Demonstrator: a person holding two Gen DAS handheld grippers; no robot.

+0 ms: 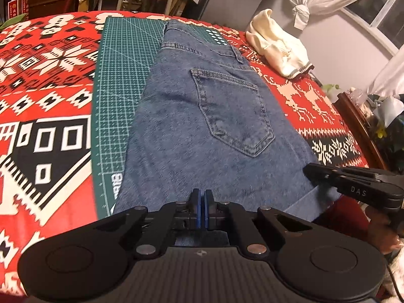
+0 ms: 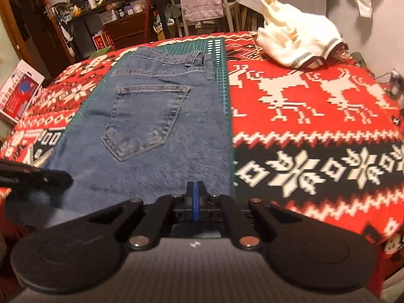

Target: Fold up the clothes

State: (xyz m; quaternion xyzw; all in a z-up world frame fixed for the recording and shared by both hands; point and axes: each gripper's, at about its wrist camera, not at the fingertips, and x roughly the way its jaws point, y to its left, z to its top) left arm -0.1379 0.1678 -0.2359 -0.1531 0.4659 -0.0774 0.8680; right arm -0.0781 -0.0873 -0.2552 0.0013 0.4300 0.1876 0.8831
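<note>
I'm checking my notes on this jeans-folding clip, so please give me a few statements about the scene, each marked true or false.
1. The jeans lie with a back pocket facing up. True.
2. The jeans rest directly on the patterned blanket with nothing between. False: they lie mostly on a green cutting mat spread over the red blanket.
3. A cream garment sits crumpled at the far side of the blanket. True.
4. The left tongs are spread wide open. False: their blue pads sit close together at the near edge of the jeans.
5. The cream garment is neatly folded. False: it is bunched up.
</note>
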